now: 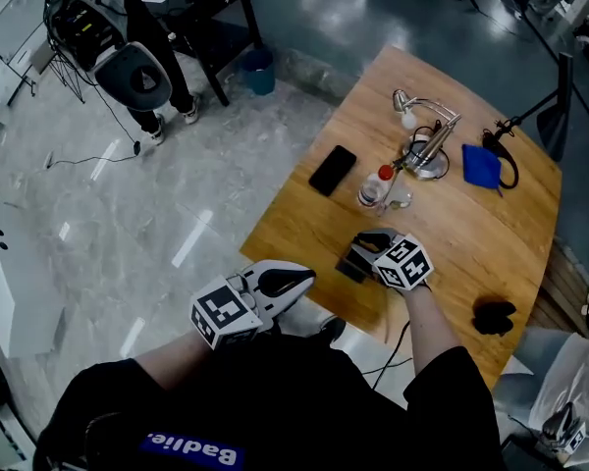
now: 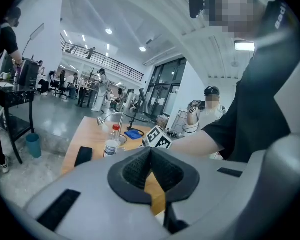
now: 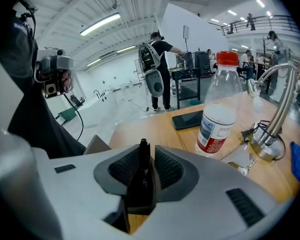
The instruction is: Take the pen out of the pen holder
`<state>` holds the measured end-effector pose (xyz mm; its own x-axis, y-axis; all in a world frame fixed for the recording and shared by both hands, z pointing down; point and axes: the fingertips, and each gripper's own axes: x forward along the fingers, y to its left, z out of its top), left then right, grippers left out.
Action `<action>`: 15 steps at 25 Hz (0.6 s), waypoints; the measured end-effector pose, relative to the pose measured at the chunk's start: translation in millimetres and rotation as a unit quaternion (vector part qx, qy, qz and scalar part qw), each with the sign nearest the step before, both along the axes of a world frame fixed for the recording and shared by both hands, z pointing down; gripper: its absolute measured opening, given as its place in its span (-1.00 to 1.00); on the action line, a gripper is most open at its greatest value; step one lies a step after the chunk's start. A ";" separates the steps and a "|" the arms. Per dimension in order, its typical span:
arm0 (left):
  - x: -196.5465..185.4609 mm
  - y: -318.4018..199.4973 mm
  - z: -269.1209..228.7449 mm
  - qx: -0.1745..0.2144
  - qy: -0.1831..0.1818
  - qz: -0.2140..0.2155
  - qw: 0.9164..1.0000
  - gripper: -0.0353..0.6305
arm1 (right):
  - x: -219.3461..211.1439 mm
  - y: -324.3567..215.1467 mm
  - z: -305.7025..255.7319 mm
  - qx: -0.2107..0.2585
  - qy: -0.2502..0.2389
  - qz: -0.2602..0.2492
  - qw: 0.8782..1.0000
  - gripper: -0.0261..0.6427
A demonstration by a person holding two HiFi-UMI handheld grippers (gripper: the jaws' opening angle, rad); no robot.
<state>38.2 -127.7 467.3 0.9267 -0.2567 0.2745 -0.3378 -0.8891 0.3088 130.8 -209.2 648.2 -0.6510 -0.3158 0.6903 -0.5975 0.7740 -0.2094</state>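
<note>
A black pen (image 3: 143,160) stands upright in a dark pen holder (image 3: 140,196) near the front edge of the wooden table (image 1: 471,234). My right gripper (image 3: 144,168) is shut on the pen, one pad against each side just above the holder. In the head view the right gripper (image 1: 371,243) sits over the holder (image 1: 352,264), and the pen itself is hidden there. My left gripper (image 1: 306,281) hangs off the table's edge close to my body. Its pads (image 2: 140,166) meet with nothing between them in the left gripper view.
A red-capped water bottle (image 1: 375,188) stands just beyond the holder, a black phone (image 1: 332,170) to its left. A metal desk lamp (image 1: 427,130), a blue cloth (image 1: 480,165) and a black object (image 1: 494,316) also lie on the table. A person (image 1: 128,27) stands far left.
</note>
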 end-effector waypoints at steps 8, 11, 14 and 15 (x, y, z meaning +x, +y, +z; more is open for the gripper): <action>-5.5 1.9 3.5 -0.005 0.002 0.001 1.000 -0.87 | 1.9 1.5 -3.5 0.007 0.003 -0.001 1.000 -0.73; -6.1 3.6 1.2 -0.004 0.006 0.007 1.000 -0.87 | 6.9 0.0 -14.7 0.017 0.002 0.011 1.000 -0.73; -5.8 4.9 -2.2 -0.004 0.011 0.018 1.000 -0.87 | 13.5 -1.3 -34.3 0.032 -0.002 0.027 0.999 -0.73; -5.7 5.2 -3.1 -0.004 0.012 0.021 1.000 -0.87 | 15.8 -1.1 -41.5 0.037 -0.003 0.033 0.999 -0.73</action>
<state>32.5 -122.5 464.2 0.9433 -0.2143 0.2534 -0.2915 -0.8999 0.3243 146.6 -210.3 606.7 -0.6315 -0.4085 0.6590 -0.6467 0.7464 -0.1570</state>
